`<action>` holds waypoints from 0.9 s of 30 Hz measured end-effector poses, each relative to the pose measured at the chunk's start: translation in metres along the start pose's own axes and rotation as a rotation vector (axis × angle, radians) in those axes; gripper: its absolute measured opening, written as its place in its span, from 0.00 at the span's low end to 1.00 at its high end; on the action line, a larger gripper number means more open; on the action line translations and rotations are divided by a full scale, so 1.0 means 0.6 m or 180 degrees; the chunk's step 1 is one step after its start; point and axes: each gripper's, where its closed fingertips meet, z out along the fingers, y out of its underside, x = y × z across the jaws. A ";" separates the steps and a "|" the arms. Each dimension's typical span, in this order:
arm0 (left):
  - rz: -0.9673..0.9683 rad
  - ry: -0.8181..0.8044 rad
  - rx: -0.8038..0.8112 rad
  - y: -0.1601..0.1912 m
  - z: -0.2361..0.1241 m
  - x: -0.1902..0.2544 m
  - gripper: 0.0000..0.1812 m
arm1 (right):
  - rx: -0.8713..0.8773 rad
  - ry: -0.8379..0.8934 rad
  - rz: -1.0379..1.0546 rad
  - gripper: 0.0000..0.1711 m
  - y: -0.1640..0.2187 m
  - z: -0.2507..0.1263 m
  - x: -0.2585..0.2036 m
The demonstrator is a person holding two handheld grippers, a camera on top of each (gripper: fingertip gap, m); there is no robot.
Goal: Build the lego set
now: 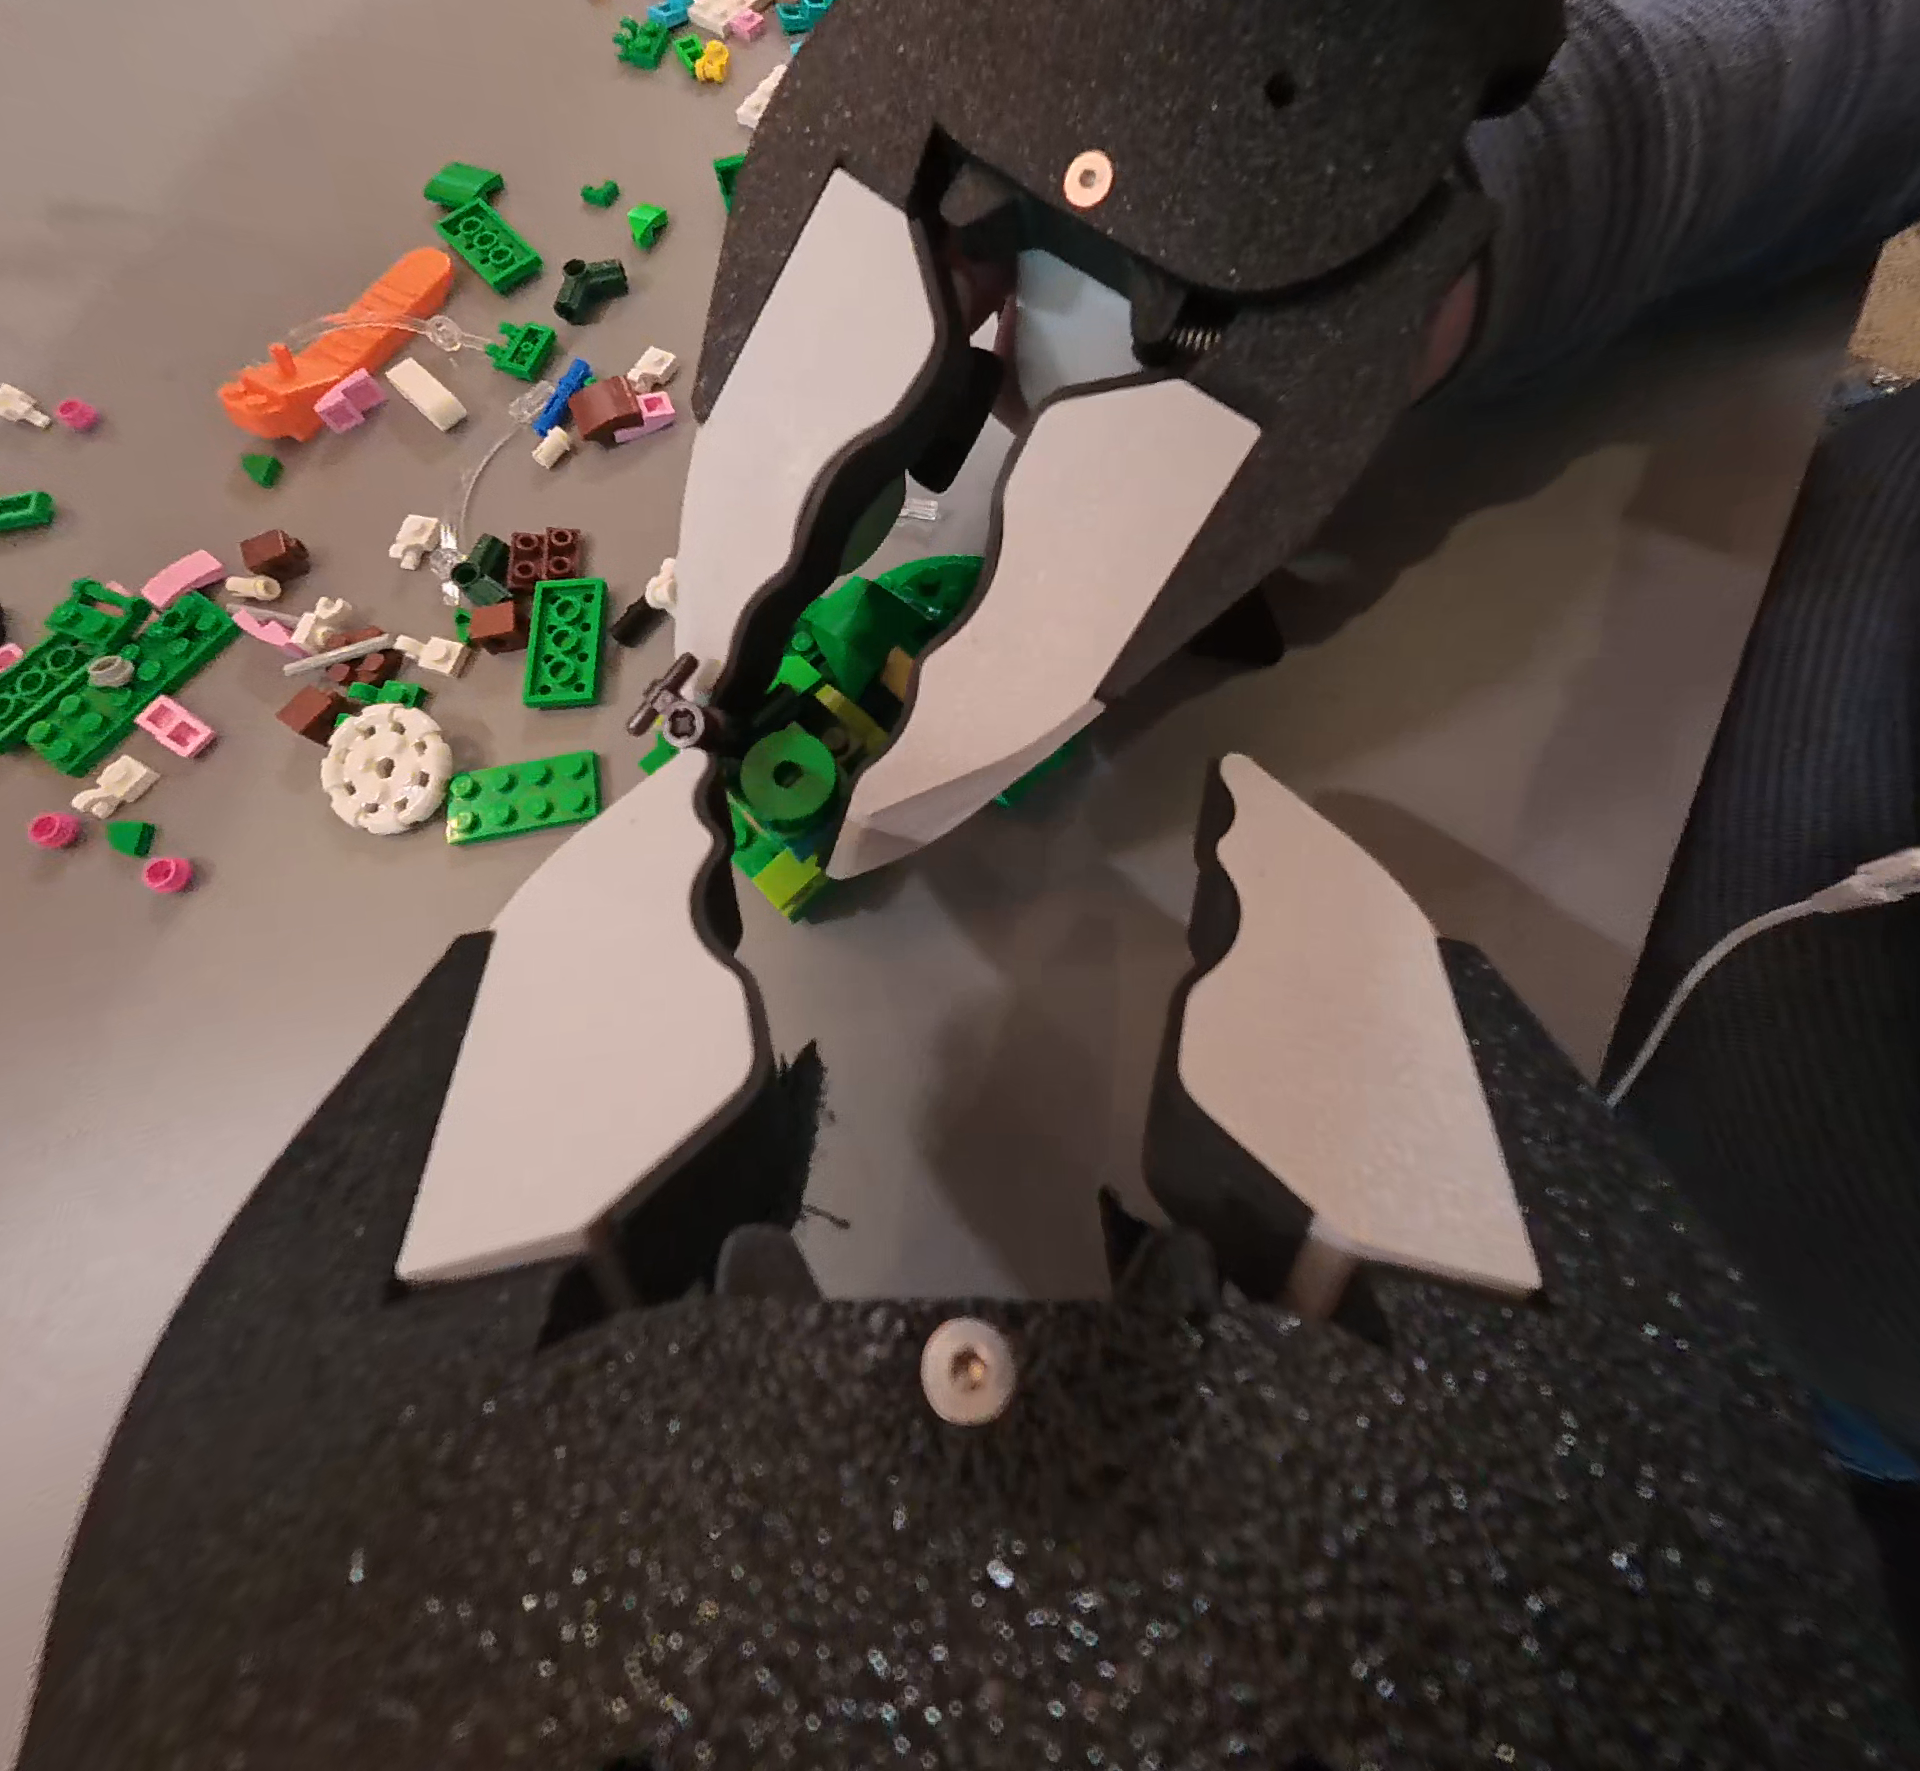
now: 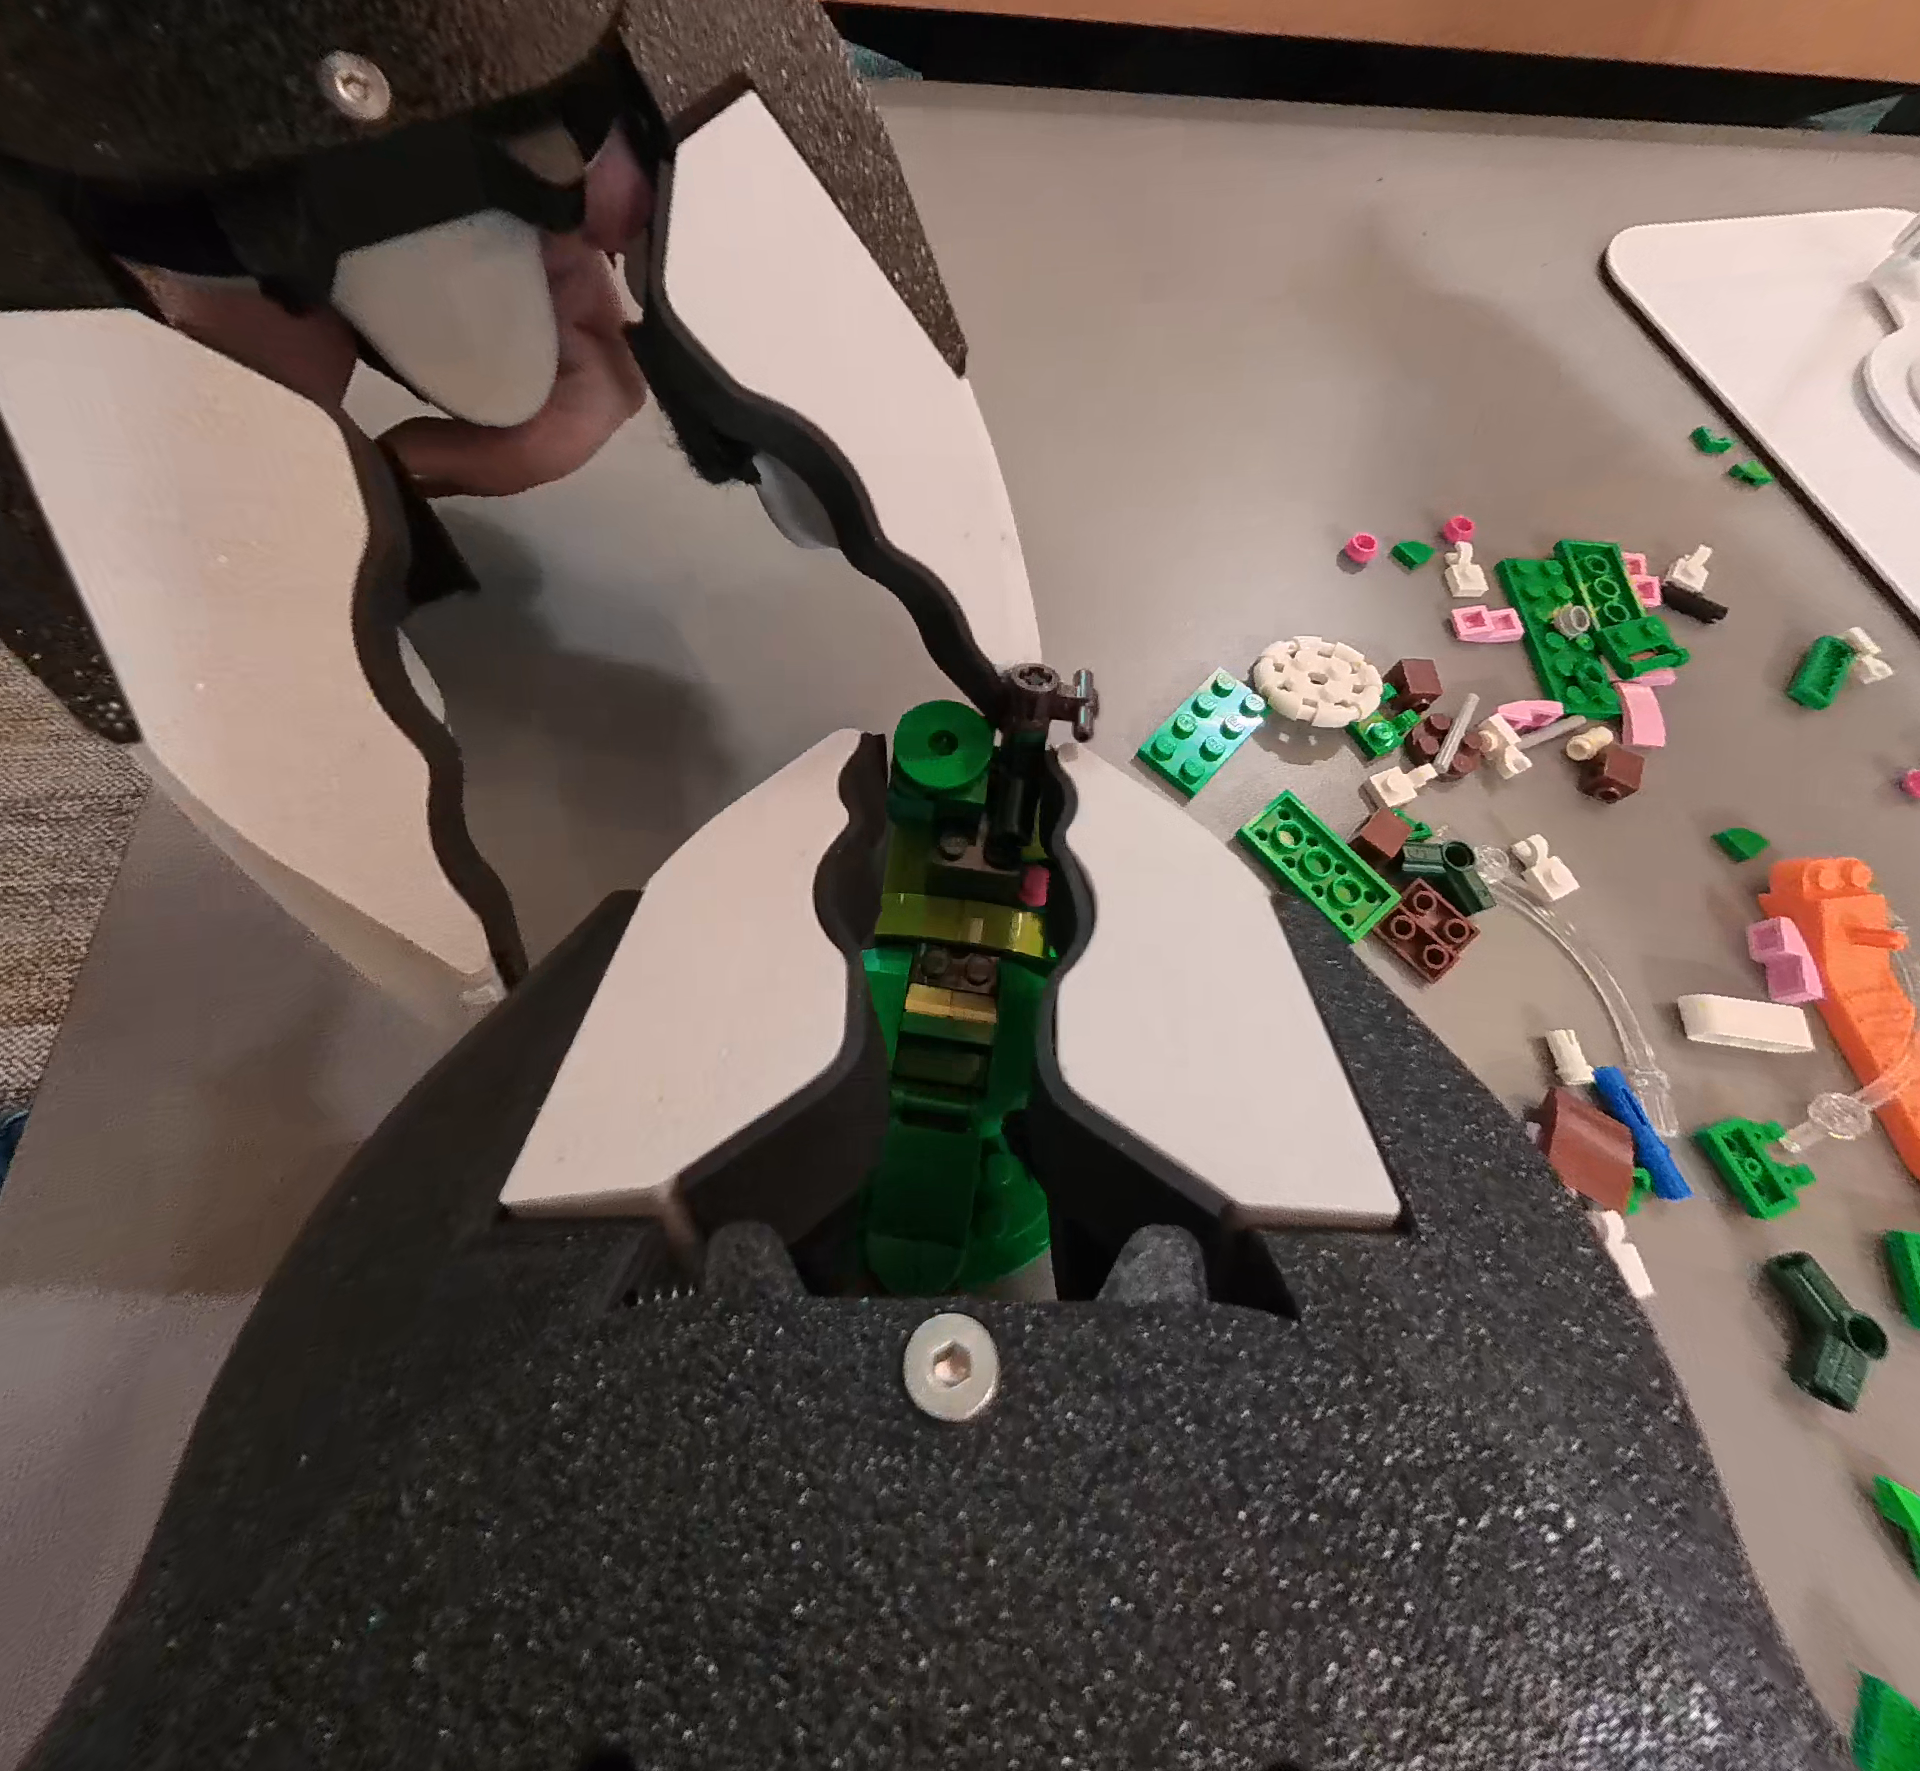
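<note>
Right gripper (image 2: pixel 961 765) clamps green lego build (image 2: pixel 951 1046); left gripper (image 1: pixel 966 786) spread wide, bare table (image 1: pixel 260 1046) beside.

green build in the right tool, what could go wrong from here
1. The left tool is open, only one finger tip touching the small black connector; a push could knock it off or sideways.
2. The right tool clamps the green build; extra pressure might pop bricks loose.

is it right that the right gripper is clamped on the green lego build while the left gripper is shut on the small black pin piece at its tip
Not quite. The right gripper does clamp the green lego build, but the left gripper is open; the left wrist view shows its fingers wide apart, with only one fingertip by the small black pin piece.
</note>
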 end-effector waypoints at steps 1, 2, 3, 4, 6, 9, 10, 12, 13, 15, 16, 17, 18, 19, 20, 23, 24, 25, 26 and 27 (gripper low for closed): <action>0.0014 -0.0001 -0.0002 0.001 -0.001 0.000 0.47 | 0.0002 -0.0004 -0.0009 0.16 0.000 0.000 -0.001; 0.0032 -0.0005 -0.0007 0.001 -0.001 0.001 0.47 | 0.0006 -0.0013 -0.0014 0.16 0.000 0.000 -0.001; 0.0042 -0.0007 -0.0009 0.002 -0.002 0.001 0.47 | 0.0010 -0.0023 -0.0021 0.16 -0.001 0.000 -0.002; 0.0037 -0.0002 -0.0010 0.003 -0.003 0.002 0.47 | 0.0014 -0.0033 -0.0033 0.16 -0.001 0.000 -0.003; -0.0019 0.0012 0.0008 0.003 -0.007 0.002 0.47 | 0.0036 -0.0023 -0.0060 0.16 -0.002 -0.001 -0.003; -0.0122 -0.0022 0.0100 0.003 -0.020 -0.004 0.48 | 0.0112 0.0064 -0.0207 0.15 -0.006 -0.007 -0.001; -0.0154 -0.0026 0.0154 0.002 -0.025 -0.005 0.48 | 0.0163 0.0088 -0.0277 0.16 -0.009 -0.010 -0.001; -0.0216 -0.0031 0.0285 -0.001 -0.035 -0.007 0.47 | 0.0268 0.0135 -0.0391 0.15 -0.019 -0.020 -0.002; -0.0247 -0.0033 0.0351 -0.003 -0.039 -0.008 0.47 | 0.0310 0.0153 -0.0442 0.16 -0.023 -0.024 -0.002; -0.0301 -0.0038 0.0471 -0.008 -0.043 -0.010 0.47 | 0.0387 0.0183 -0.0540 0.15 -0.033 -0.033 -0.003; -0.0328 -0.0033 0.0526 -0.010 -0.044 -0.010 0.47 | 0.0418 0.0198 -0.0600 0.15 -0.038 -0.037 -0.004; -0.0352 -0.0041 0.0573 -0.012 -0.044 -0.012 0.48 | 0.0439 0.0206 -0.0657 0.16 -0.042 -0.040 -0.005; -0.0361 -0.0050 0.0613 -0.015 -0.043 -0.013 0.48 | 0.0467 0.0216 -0.0706 0.16 -0.046 -0.044 -0.006; -0.0361 -0.0068 0.0660 -0.018 -0.042 -0.014 0.49 | 0.0481 0.0213 -0.0747 0.16 -0.049 -0.046 -0.007; -0.0340 -0.0093 0.0712 -0.022 -0.042 -0.016 0.48 | 0.0472 0.0215 -0.0764 0.16 -0.050 -0.048 -0.007; -0.0204 -0.0267 0.0829 -0.032 -0.041 -0.022 0.47 | 0.0441 0.0199 -0.0713 0.16 -0.048 -0.048 -0.006; -0.0171 -0.0305 0.0850 -0.033 -0.040 -0.022 0.46 | 0.0410 0.0176 -0.0672 0.16 -0.044 -0.047 -0.006; -0.0157 -0.0304 0.0856 -0.034 -0.038 -0.020 0.46 | 0.0363 0.0156 -0.0640 0.16 -0.039 -0.044 -0.006; -0.0171 -0.0267 0.0846 -0.033 -0.035 -0.017 0.46 | 0.0315 0.0131 -0.0622 0.16 -0.034 -0.042 -0.008; -0.0210 -0.0223 0.0818 -0.030 -0.031 -0.014 0.46 | 0.0270 0.0108 -0.0609 0.16 -0.030 -0.039 -0.010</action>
